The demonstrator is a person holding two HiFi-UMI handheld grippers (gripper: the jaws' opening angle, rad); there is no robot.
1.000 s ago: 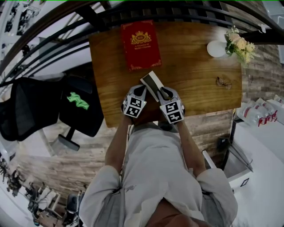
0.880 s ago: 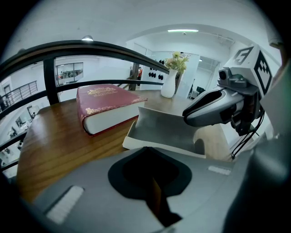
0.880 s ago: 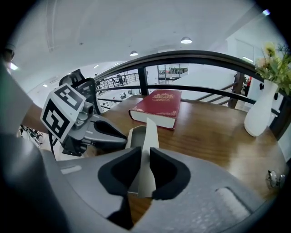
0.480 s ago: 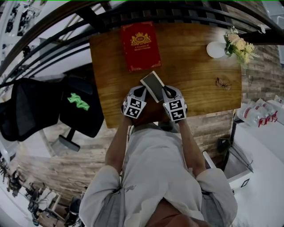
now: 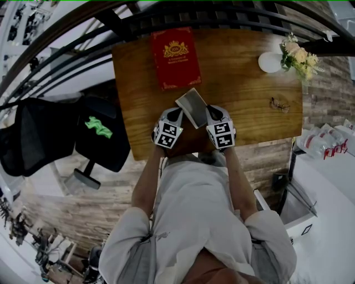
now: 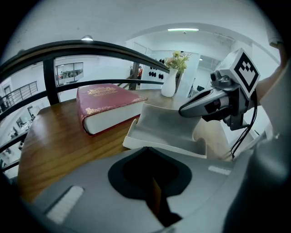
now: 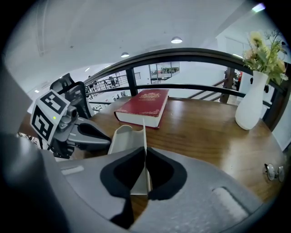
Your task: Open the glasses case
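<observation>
The grey glasses case [image 5: 193, 105] lies open on the wooden table [image 5: 244, 94], just in front of the red book [image 5: 176, 55]. Its lid [image 7: 144, 129] stands upright, edge-on between the pads of my right gripper [image 7: 144, 152], whose jaws are closing on it. My left gripper [image 5: 178, 115] is at the case's near left edge, with its tips together on the rim of the tray [image 6: 168, 125]. In the left gripper view the right gripper [image 6: 184, 109] reaches in from the right over the tray. The left gripper [image 7: 107, 140] touches the tray's side in the right gripper view.
A white vase [image 5: 270, 61] with flowers stands at the table's far right corner. A pair of glasses [image 5: 280, 104] lies at the right edge. A dark railing [image 5: 166, 16] runs behind the table. A black office chair [image 5: 50, 133] stands to the left.
My right gripper has shifted a little to the right and closed on the lid, which now stands more upright. The left gripper has stayed in place.
</observation>
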